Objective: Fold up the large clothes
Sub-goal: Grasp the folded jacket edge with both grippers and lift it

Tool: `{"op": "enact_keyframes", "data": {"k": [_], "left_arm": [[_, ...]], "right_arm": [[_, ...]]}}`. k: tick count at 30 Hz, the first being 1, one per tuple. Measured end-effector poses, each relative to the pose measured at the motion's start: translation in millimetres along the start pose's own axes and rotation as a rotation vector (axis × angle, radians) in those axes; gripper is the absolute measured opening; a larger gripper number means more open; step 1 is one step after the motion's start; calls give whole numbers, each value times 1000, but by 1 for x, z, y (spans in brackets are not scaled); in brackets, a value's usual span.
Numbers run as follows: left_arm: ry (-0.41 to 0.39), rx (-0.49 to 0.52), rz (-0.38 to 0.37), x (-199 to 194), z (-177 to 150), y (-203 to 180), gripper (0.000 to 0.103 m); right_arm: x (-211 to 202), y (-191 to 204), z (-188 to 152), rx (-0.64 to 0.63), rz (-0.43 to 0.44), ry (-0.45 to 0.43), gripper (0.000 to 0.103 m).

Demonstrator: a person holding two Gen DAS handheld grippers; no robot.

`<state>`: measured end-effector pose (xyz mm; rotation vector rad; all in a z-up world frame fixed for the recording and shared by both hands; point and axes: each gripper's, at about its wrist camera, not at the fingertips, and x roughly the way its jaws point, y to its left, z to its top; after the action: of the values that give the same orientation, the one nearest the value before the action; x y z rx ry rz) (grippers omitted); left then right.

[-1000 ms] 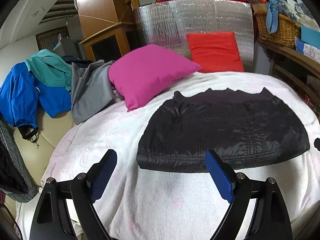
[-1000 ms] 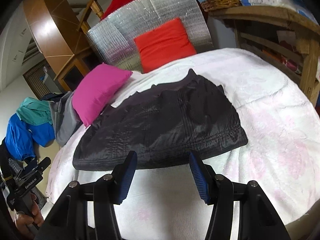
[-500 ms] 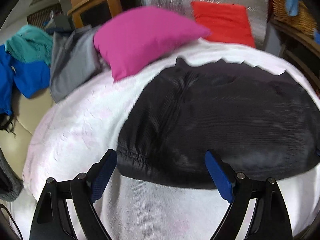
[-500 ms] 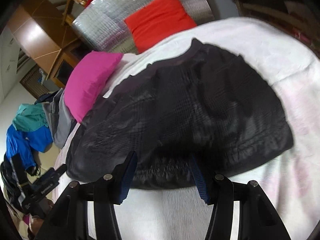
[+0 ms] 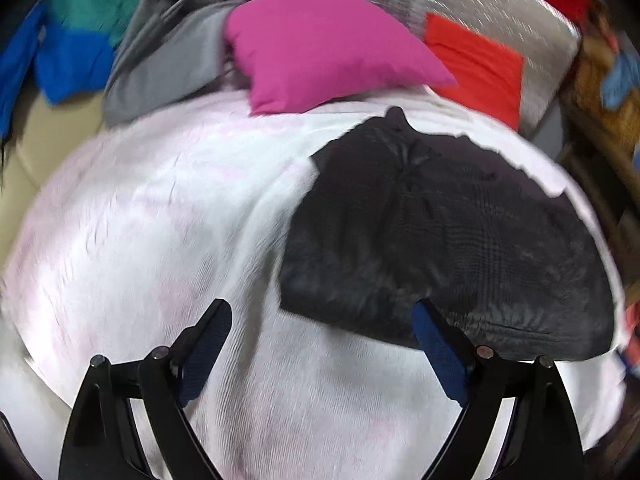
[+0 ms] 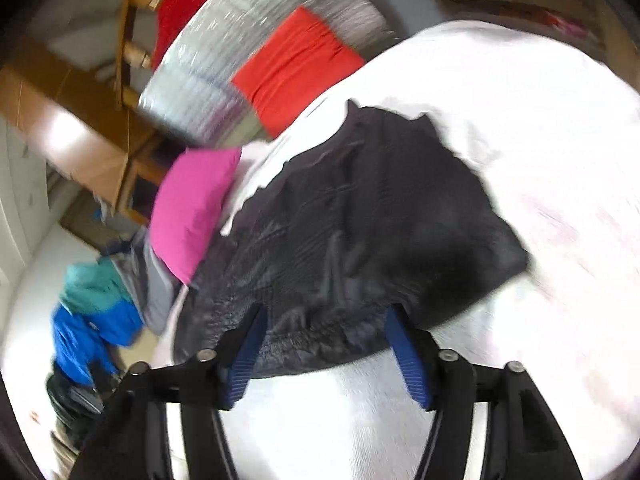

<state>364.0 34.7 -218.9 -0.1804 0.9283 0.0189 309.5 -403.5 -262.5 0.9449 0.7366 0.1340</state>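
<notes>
A black quilted garment point(image 5: 448, 240) lies flat on a white bed cover point(image 5: 160, 220). It also shows in the right wrist view point(image 6: 360, 232). My left gripper point(image 5: 322, 344) is open and empty, close over the cover at the garment's near left corner, its right finger at the hem. My right gripper point(image 6: 324, 344) is open and empty, its fingers straddling the garment's near hem. Both views are motion-blurred.
A pink cushion point(image 5: 320, 48) and a red cushion point(image 5: 476, 64) lean against a silver foil panel point(image 5: 460, 0) at the back. Grey point(image 5: 160, 68), teal and blue clothes point(image 5: 68, 60) are piled at the left. Wooden furniture point(image 6: 68, 128) stands behind.
Both grippers have moved forward and down toward the garment's near hem. The left one has shifted left toward the corner. Both have stayed open.
</notes>
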Motion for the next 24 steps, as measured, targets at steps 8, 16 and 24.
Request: {"op": "enact_keyframes", "data": {"k": [8,16,24], "left_arm": [[77,-158,-117,11,-1,30,92],[179,-329,-304,60,11,29,92],[130,-420,-380,76,20,26,80]], "right_arm": [[15,-28,-6,153,37,44,72],[49,-48,5,280,79,32,74],[67,-38,24,277,47,-28,75]]}}
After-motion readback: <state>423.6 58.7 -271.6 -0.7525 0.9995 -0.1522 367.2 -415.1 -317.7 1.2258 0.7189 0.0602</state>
